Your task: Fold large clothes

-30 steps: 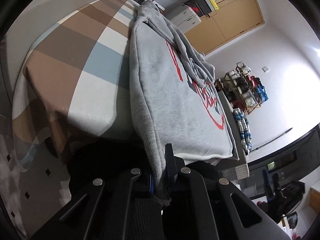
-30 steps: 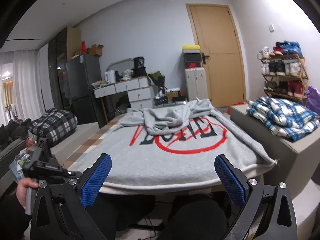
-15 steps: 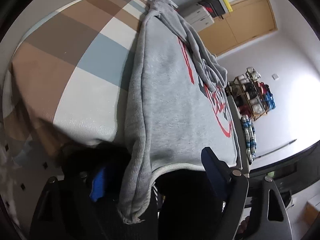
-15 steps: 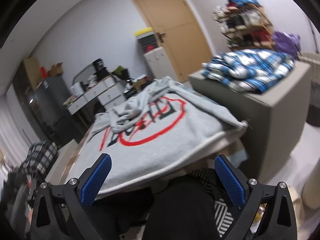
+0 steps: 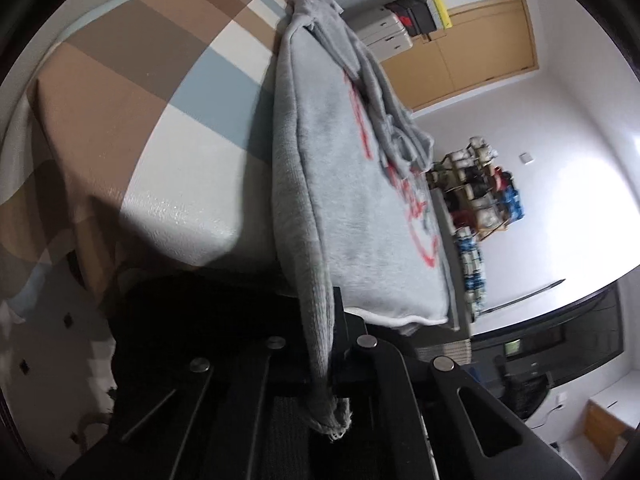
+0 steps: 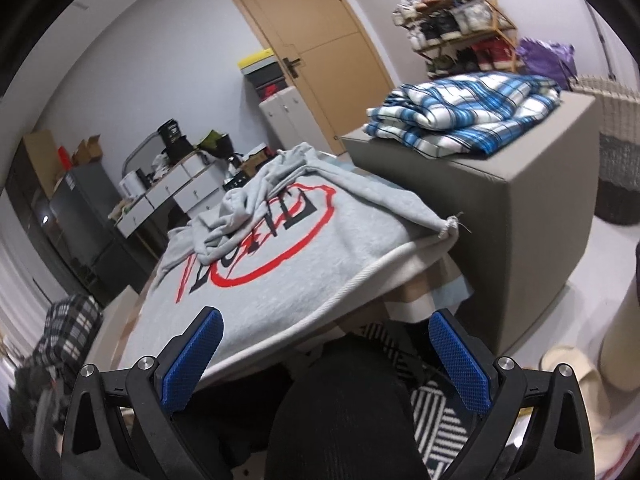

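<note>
1. Sweatshirt (image 5: 352, 200), grey, lies spread on checked worktop (image 5: 160, 128); my left claw (image 5: 330, 344) has just closed, clamped on its hem corner.
2. Right claw (image 6: 324, 360) gapes, empty.
3. Shoe rack (image 6: 456, 28) full; plaid laundry (image 6: 468, 116) on grey box (image 6: 520, 216).

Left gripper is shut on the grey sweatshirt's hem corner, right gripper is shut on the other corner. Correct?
Half right. The left gripper is shut on the grey sweatshirt, its jaws having just closed on the corner. The right gripper is not: the right wrist view shows its blue pads wide apart, short of the hem, holding nothing.
</note>
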Available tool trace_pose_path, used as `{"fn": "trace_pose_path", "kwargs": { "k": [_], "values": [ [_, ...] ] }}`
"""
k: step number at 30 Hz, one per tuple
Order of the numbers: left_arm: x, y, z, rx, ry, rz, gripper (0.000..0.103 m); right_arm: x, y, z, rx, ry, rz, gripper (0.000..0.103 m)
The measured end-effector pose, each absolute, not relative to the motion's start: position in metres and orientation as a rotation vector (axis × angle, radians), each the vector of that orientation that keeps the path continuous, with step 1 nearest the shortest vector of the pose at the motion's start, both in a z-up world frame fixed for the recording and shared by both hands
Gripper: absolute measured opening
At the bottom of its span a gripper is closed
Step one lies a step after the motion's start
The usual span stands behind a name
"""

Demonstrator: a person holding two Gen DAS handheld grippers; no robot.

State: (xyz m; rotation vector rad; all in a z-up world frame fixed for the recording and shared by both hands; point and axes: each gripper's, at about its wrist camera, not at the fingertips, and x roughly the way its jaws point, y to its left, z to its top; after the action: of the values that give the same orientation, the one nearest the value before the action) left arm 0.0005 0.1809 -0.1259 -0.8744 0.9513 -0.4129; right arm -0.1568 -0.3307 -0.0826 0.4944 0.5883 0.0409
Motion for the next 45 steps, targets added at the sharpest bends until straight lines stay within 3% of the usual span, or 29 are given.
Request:
{"fn": "trace_pose_path", "kwargs": {
  "k": [9,14,20,25,32,38,45],
  "values": [
    [0.020,0.175,-0.082,-1.053,0.874,-0.613,0.000,-0.147,-0.342,-0.103,0.531,0.667,0.045,0.103],
    [0.032,0.163,-0.059,-1.037,0.852,-0.654,0.000,-0.136,-0.341,-0.123,0.780,0.793,0.192,0.103],
    [0.034,0.163,-0.057,-1.057,0.826,-0.649,0.000,-0.086,-0.240,-0.142,1.093,1.058,0.799,0.103],
    [0.033,0.165,-0.063,-1.090,0.815,-0.627,0.000,-0.048,-0.168,-0.180,1.310,1.178,0.888,0.103],
    [0.024,0.167,-0.063,-1.077,0.792,-0.646,0.000,-0.028,-0.151,-0.182,1.404,1.069,0.805,0.103],
    [0.018,0.171,-0.075,-1.094,0.802,-0.632,0.000,-0.038,-0.196,-0.167,1.331,0.879,0.608,0.103],
    [0.014,0.176,-0.073,-1.103,0.799,-0.630,0.000,-0.051,-0.242,-0.178,1.349,0.799,0.433,0.103]
  ]
}}
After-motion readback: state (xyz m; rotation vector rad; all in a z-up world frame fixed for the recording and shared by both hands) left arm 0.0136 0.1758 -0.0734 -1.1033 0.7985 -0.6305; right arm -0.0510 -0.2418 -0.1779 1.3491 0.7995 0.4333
